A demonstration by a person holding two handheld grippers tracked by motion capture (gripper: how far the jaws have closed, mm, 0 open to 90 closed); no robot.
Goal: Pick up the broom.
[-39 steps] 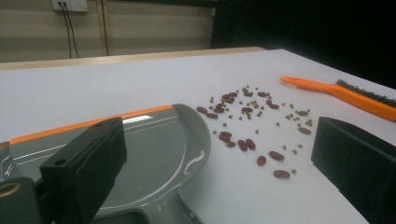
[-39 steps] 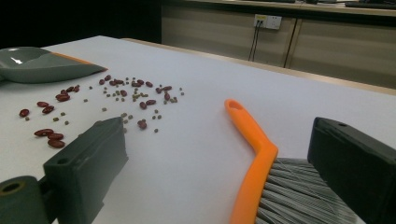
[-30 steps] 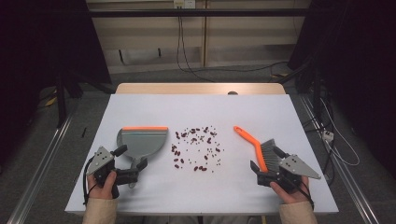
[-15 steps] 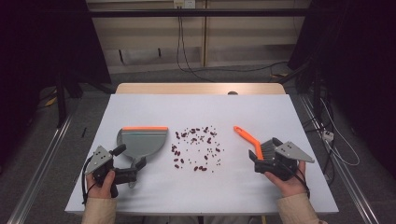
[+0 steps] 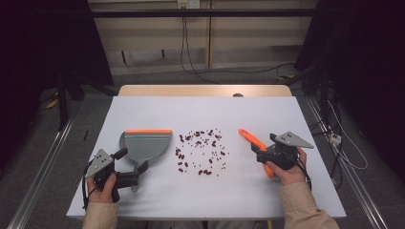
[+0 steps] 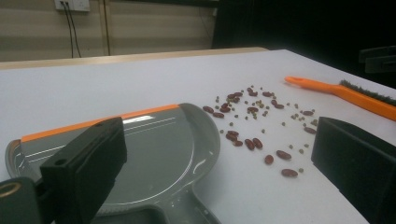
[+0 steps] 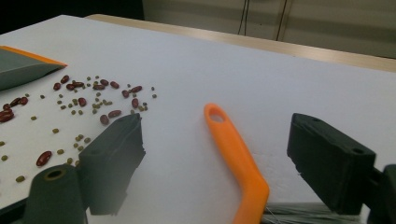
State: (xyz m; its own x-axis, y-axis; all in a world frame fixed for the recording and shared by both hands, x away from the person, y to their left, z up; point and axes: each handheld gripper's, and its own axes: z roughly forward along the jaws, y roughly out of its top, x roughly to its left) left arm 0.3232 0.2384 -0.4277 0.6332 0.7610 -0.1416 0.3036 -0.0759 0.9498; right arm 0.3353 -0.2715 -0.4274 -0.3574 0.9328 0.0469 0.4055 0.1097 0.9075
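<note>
The right gripper [image 5: 261,153] has moved forward and inward since the earlier frames, from the worktop's near right corner to over the brush [image 5: 255,147]; its spread jaws now straddle the orange handle, one on each side, not closed on it. In the right gripper view the handle [image 7: 233,154] runs up between the two black jaws with white worktop showing on both sides of it. The left gripper [image 5: 134,168] has hardly shifted: it sits at the near left with jaws spread around the short handle of the grey dustpan [image 5: 143,145], apart from it as far as the left gripper view shows.

The brush's bristles are mostly covered by the right gripper and hand [image 5: 285,167] in the high view, and cut off at the bottom edge in the right gripper view. The dustpan's handle is cut off at the bottom of the left gripper view.

Farther in, the dustpan lies flat, its orange lip on the far side. Between it and the brush lies a scatter of red beans [image 5: 200,150] and smaller greenish grains, too small to tell apart from above. The white worktop [image 5: 205,109] beyond is bare.
</note>
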